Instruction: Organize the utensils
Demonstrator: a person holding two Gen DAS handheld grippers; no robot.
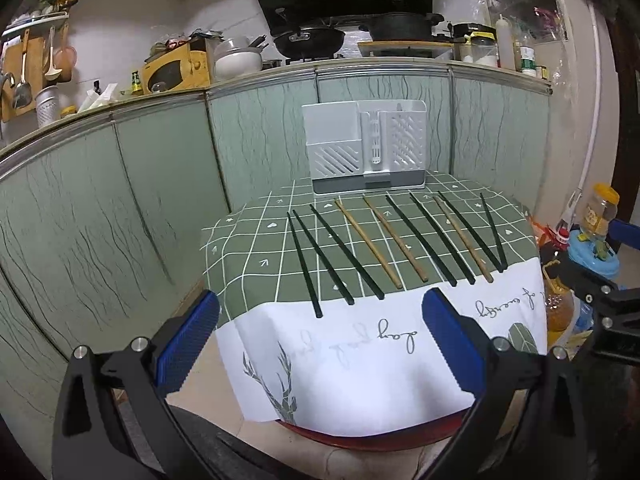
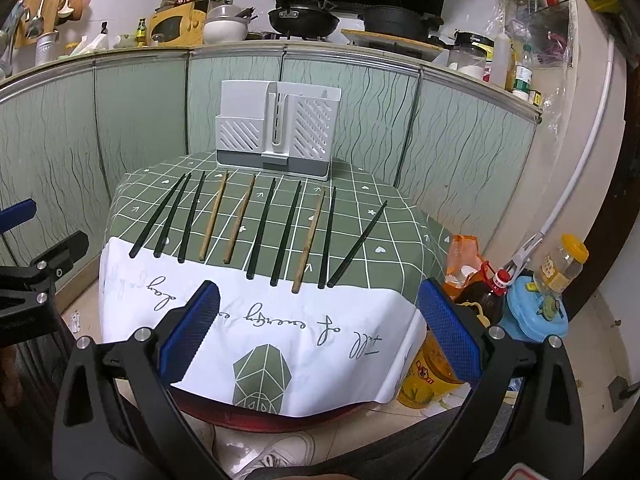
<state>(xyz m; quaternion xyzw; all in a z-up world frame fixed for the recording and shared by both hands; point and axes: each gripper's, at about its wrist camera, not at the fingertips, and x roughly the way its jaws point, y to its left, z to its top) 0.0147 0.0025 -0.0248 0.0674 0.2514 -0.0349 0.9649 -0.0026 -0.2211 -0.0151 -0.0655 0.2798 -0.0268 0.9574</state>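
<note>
Several chopsticks lie side by side on a small table with a green checked cloth (image 1: 248, 248) (image 2: 400, 208). Most are dark green chopsticks (image 1: 420, 240) (image 2: 262, 230); three are wooden chopsticks (image 1: 370, 245) (image 2: 214, 216). Behind them stands a white slotted utensil holder (image 1: 362, 148) (image 2: 276, 130), which looks empty. My left gripper (image 1: 320, 346) is open, held in front of the table's near edge. The right gripper (image 2: 320, 336) is also open, equally short of the chopsticks. Neither holds anything.
Green cabinet fronts (image 1: 120, 200) curve behind and left of the table under a cluttered counter. Oil bottles (image 2: 432, 368), a blue container (image 2: 536, 312) and a jar (image 2: 564, 264) crowd the floor at the table's right. A person's shoe (image 2: 280, 456) shows below.
</note>
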